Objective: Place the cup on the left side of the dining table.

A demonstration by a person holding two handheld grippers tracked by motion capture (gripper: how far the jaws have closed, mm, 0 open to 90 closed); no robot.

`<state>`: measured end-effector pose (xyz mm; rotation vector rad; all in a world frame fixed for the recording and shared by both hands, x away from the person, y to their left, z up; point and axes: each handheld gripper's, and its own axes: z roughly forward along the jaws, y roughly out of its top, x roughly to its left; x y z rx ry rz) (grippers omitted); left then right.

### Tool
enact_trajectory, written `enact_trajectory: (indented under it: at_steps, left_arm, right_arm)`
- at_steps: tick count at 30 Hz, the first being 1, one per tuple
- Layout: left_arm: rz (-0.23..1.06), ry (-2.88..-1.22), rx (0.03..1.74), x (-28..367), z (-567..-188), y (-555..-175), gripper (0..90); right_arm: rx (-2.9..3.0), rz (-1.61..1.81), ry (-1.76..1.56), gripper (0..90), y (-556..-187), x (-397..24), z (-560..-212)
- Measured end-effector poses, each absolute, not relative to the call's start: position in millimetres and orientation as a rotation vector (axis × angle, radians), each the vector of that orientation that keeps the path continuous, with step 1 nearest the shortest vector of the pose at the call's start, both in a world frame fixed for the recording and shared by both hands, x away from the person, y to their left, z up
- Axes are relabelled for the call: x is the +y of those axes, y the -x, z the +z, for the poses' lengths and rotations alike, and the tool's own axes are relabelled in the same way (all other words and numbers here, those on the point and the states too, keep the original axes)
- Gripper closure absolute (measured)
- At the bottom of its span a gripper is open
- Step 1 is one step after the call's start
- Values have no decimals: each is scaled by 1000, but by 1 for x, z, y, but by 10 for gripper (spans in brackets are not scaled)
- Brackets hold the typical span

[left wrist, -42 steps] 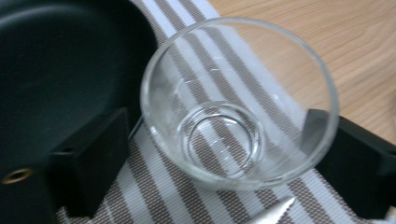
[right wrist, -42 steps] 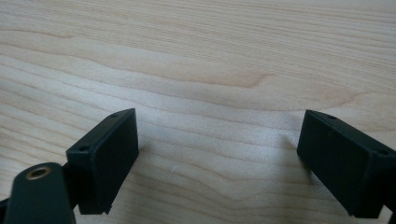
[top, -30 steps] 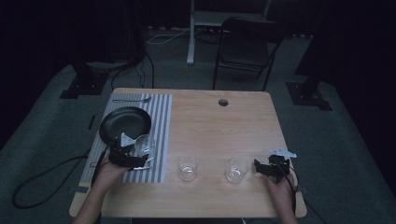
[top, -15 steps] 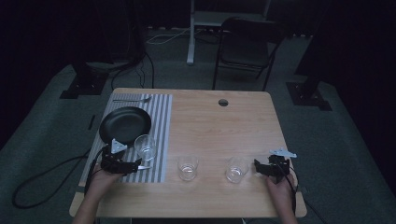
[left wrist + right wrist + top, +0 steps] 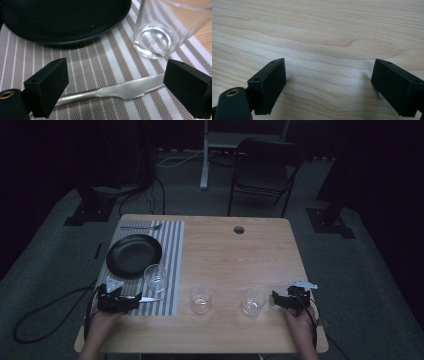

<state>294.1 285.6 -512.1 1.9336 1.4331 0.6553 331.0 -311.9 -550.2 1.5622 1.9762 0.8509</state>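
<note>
Our left gripper (image 5: pixel 131 301) has let go of the glass (image 5: pixel 155 277) and moved lower left; its jaws are spread over the knife (image 5: pixel 117 90); our right gripper (image 5: pixel 276 299) stays spread on the worktop (image 5: pixel 225 255); maybe the knife is next.

Black block-shaped jaws with small screw holes are seen on each gripper. A brass-ringed hole is seen at 7 o'clock beside the left gripper (image 5: pixel 116 87) and the right gripper (image 5: pixel 329 85). Grey three-cornered plates and trailing black cables are carried.

The room is dim, with grey carpet (image 5: pixel 360 270) under a light wooden tabletop (image 5: pixel 235 255). Beyond it stand a dark folding chair (image 5: pixel 262 175) and a white desk leg (image 5: pixel 204 155), with cables (image 5: pixel 172 160) trailing across the floor.
</note>
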Motion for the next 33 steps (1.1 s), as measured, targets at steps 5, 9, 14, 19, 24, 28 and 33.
enact_trajectory:
  at_steps: [5, 9, 14, 19, 24, 28, 33]
  left_arm:
    - [659, -1915, 1474, 294, -518, -287, 66]
    - [669, -1888, 1514, 302, -522, -281, 66]
    - [684, -1877, 1565, 306, -526, -273, 66]
    - [700, -1865, 1603, 310, -531, -265, 66]
    - [724, -1866, 1646, 315, -536, -263, 66]
    - [733, -1849, 1670, 318, -537, -263, 66]
    - [722, -1867, 1689, 319, -543, -264, 66]
  right_arm:
    - [1976, 851, -1562, 121, -331, -312, -550]
    - [1976, 851, -1563, 121, -331, -312, -550]
    - [1976, 851, -1562, 122, -331, -312, -550]
    - [1976, 851, -1562, 122, -331, -312, -550]
    - [1977, 851, -1560, 122, -331, -312, -550]
    - [1976, 851, -1562, 122, -331, -312, -550]
    - [1977, 851, -1561, 122, -331, -312, -550]
